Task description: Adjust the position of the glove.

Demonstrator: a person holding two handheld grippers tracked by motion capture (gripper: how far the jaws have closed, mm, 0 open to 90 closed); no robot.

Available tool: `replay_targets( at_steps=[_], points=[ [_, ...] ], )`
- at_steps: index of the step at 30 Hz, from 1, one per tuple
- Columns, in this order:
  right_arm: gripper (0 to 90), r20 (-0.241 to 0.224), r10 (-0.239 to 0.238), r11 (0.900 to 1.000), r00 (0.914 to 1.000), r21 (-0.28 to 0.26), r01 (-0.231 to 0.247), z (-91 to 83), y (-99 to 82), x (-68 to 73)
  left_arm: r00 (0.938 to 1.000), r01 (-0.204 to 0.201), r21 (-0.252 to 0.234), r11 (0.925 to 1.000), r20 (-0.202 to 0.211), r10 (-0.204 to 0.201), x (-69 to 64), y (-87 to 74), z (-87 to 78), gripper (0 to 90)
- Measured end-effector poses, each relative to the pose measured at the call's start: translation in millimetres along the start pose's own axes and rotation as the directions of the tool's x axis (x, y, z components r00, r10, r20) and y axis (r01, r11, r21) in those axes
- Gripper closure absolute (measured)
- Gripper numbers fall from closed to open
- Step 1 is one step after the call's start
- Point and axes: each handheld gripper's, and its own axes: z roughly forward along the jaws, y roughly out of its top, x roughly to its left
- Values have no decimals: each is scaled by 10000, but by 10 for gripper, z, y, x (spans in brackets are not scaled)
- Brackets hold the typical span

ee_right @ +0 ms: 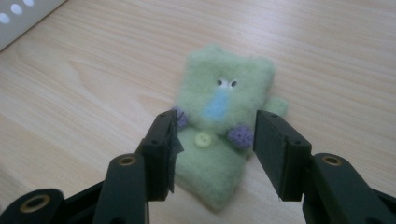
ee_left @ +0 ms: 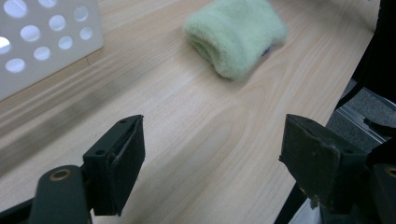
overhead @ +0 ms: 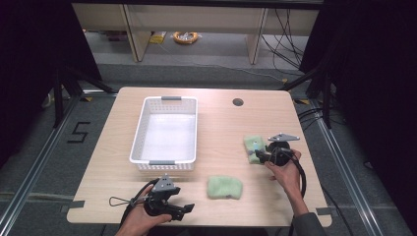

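The flat green felt pouch (ee_right: 223,126), with its stitched eyes, blue nose, purple paws and small button, lies face up on the right part of the table (overhead: 221,128), well to the right of the white basket (overhead: 167,132). It looks light, soft and floppy, likely to sag or fold wherever it is not supported, and its fuzzy surface should give the pads good friction, so slipping seems a small risk; nothing about it appears fragile. The right gripper (ee_right: 217,154) hangs directly over its lower half with the jaws spread partway, one to each side of the body near the purple paws, and the pads are not pressing on it. A pinch across the narrow width just there, or on a long edge, seems the sensible hold, since the felt is thin and lies flush with the wood. A second piece, a rolled green fleece bundle (overhead: 224,187), sits near the front edge of the table, between the two hands and just ahead of the left gripper (ee_left: 212,168), whose jaws stand wide apart over bare wood with nothing between them. That bundle looks thicker and springy, so a squeeze across its middle should hold it.
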Motion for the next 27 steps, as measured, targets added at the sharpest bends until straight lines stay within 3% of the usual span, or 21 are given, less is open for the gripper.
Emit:
replay_targets(
  at_steps=[1, 3, 4, 5, 6, 8, 9, 10, 11, 12, 14, 22, 24, 25, 26, 27],
  points=[
    [501, -52, 293, 9995, 9996, 110, -292, 4, 10, 9, 10000, 14, 26, 10000, -21, -14, 2, -9, -6, 211],
    [497, 12, 154, 9999, 9999, -5, -154, 26, 24, -10, 9999, -7, 78, 10000, -151, 8, 15, -22, -21, 205],
    [496, -42, 430, 9989, 9991, 186, -429, 31, 31, 3, 9998, 162, -20, 9999, -63, -162, 9, -28, -22, 204],
    [495, 23, 306, 9995, 9995, 74, -306, 44, 36, -11, 9998, -166, 120, 9998, -82, 167, 28, -24, -46, 203],
    [492, 25, 103, 9999, 9999, -30, -103, 74, 35, -40, 9999, 6, -49, 10000, -113, -7, 17, -26, -39, 202],
    [489, -26, 434, 9991, 9991, 38, -434, 91, 38, -36, 9999, 23, -141, 9999, -159, -25, 20, -26, -41, 196],
    [485, -152, 421, 9991, 9990, 42, -420, 112, 36, -52, 9996, 215, -123, 9997, -190, -218, 17, -30, -38, 192],
    [485, -72, 515, 9987, 9986, 53, -514, 121, 39, -50, 9996, 97, -100, 9999, -266, -100, 22, -29, -42, 191],
    [485, 57, 250, 9997, 9997, 40, -250, 136, 33, -69, 9998, 33, -142, 9999, -187, -36, 24, -30, -42, 191],
    [485, -90, 622, 9980, 9980, 90, -621, 143, 42, -56, 9998, 66, -103, 9999, -210, -68, 23, -31, -43, 191],
    [484, -10, 819, 9960, 9966, 371, -818, 139, 44, -50, 9998, 28, -66, 10000, -200, -29, 25, -32, -39, 191],
    [477, -48, 757, 9962, 9971, 433, -754, 182, 76, -83, 9998, -71, 47, 10000, -165, 72, 24, -34, -38, 191],
    [476, 251, 905, 9949, 9956, 413, -915, 192, 90, -67, 9998, -137, 100, 9999, -156, 138, 26, -34, -40, 191],
    [476, 308, 619, 9975, 9976, 321, -629, 206, 90, -80, 9998, -132, 98, 9999, -156, 134, 24, -35, -39, 191],
    [475, 107, 676, 9971, 9977, 330, -679, 218, 94, -79, 9999, 17, -34, 10000, -156, -17, 13, -36, -28, 191],
    [475, 257, 714, 9965, 9971, 412, -724, 223, 98, -71, 9999, 8, -25, 10000, -152, -9, 13, -36, -28, 191]
  ],
)
